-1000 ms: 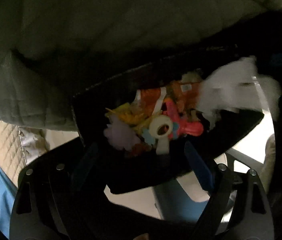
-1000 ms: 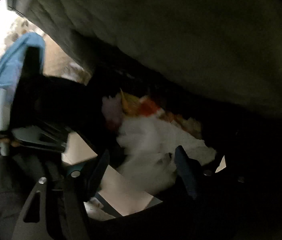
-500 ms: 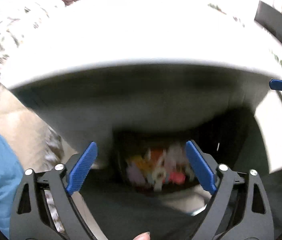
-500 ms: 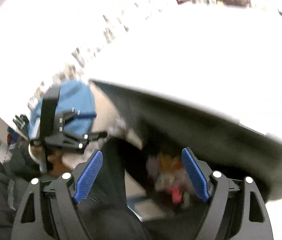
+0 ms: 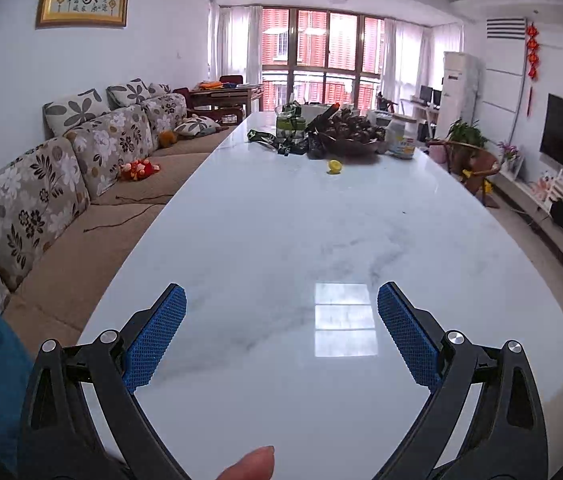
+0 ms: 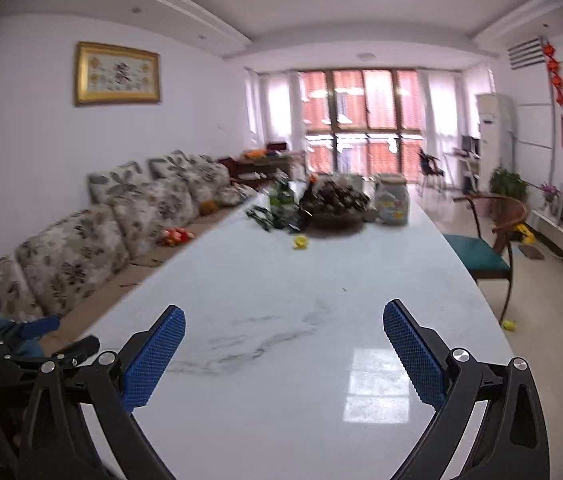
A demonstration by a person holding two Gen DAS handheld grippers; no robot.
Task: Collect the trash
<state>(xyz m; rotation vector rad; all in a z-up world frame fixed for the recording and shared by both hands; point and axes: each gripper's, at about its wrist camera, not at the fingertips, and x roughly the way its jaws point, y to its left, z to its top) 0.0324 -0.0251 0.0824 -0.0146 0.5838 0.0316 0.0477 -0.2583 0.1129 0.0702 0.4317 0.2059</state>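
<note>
My left gripper is open and empty above the near end of a long white marble table. My right gripper is open and empty too, over the same table. A small yellow crumpled piece lies far down the table; it also shows in the right wrist view. The black bag with the colourful trash is out of view. The left gripper's body shows at the left edge of the right wrist view.
At the table's far end stand a dark bowl of fruit, a green bottle, a white jar and black items. A floral sofa runs along the left. A wooden chair with a teal seat stands at the right.
Both grippers have swung up from the black trash bag under the table to look along the tabletop. The white tissue seen at the right gripper is gone from view.
</note>
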